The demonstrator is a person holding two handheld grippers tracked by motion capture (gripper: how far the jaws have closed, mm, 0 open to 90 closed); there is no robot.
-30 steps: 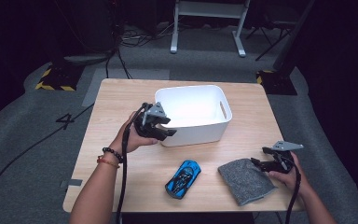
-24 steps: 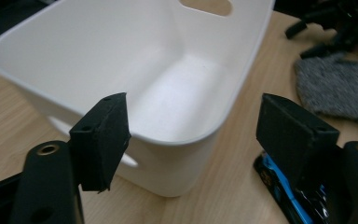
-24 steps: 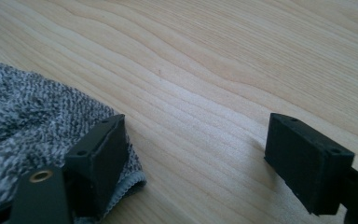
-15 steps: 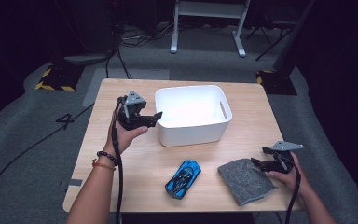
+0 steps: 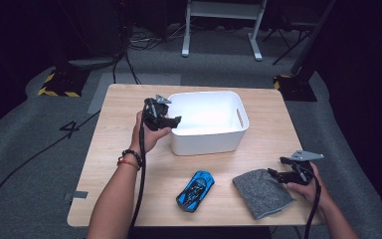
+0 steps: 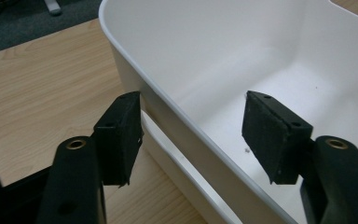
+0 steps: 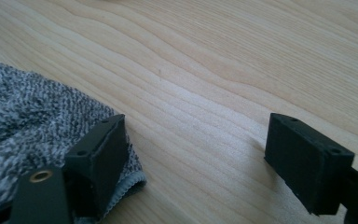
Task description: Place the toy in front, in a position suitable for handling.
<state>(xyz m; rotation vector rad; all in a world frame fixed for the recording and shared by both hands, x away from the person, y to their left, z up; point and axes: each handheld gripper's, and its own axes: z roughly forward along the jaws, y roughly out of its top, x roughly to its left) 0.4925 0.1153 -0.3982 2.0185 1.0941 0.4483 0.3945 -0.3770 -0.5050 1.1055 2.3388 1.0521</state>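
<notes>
A white plastic bin (image 5: 206,122) stands empty at the middle of the wooden table (image 5: 114,134). My left gripper (image 5: 175,120) is open and straddles the bin's left wall (image 6: 168,100), one jaw outside and one inside, not clamped. A blue toy car (image 5: 195,190) lies on the table in front of the bin. A grey knitted cloth (image 5: 262,192) lies to the car's right. My right gripper (image 5: 272,173) stands open low over the table, with its left jaw over the edge of the cloth (image 7: 32,112) and nothing between the jaws.
The table's near edge runs just below the car and cloth. Cables trail from both grippers toward the person. A white stand (image 5: 219,20) and floor cables sit beyond the table's far side.
My left gripper has risen from the bin's front left corner and swung over its left rim. The right gripper, car and cloth have stayed put.
</notes>
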